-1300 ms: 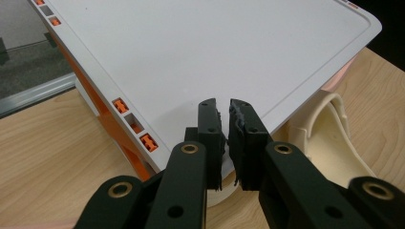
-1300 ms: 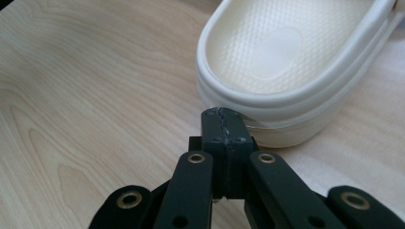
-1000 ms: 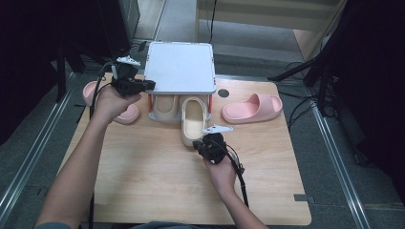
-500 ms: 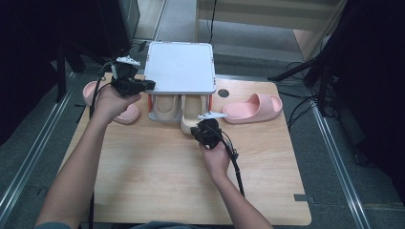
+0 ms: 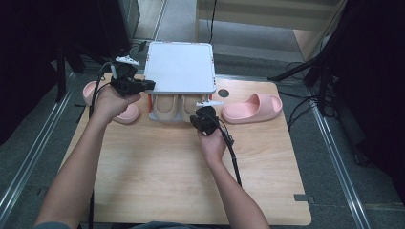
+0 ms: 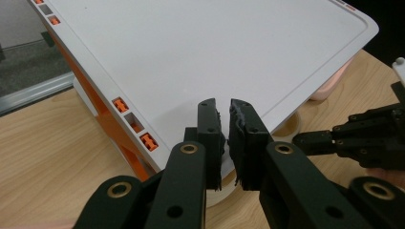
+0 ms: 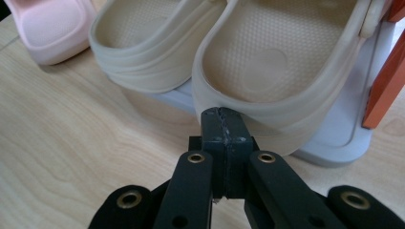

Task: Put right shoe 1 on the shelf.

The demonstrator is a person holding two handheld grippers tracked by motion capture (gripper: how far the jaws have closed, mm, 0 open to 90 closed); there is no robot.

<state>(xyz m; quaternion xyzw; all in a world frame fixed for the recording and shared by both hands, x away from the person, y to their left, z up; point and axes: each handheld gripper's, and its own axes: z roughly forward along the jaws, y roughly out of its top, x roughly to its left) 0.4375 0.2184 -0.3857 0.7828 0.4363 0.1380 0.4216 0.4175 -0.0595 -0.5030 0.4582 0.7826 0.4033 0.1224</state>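
A white shoe rack with orange side posts stands at the table's far middle. Two beige clogs sit side by side under its top shelf, heels toward me. My right gripper is shut with nothing between its jaws. In the right gripper view its tips press against the heel rim of the right clog, with the other clog to its left. My left gripper rests at the front left corner of the top shelf. Its jaws stand together but for a thin slit.
One pink slipper lies right of the rack, and another lies left of it under my left hand. A small black disc sits on the table by the rack. Bare wood stretches from the rack to the near edge.
My right gripper has moved away from me toward the rack, pushing the right beige clog in under the shelf beside the other clog. The left gripper has stayed put.
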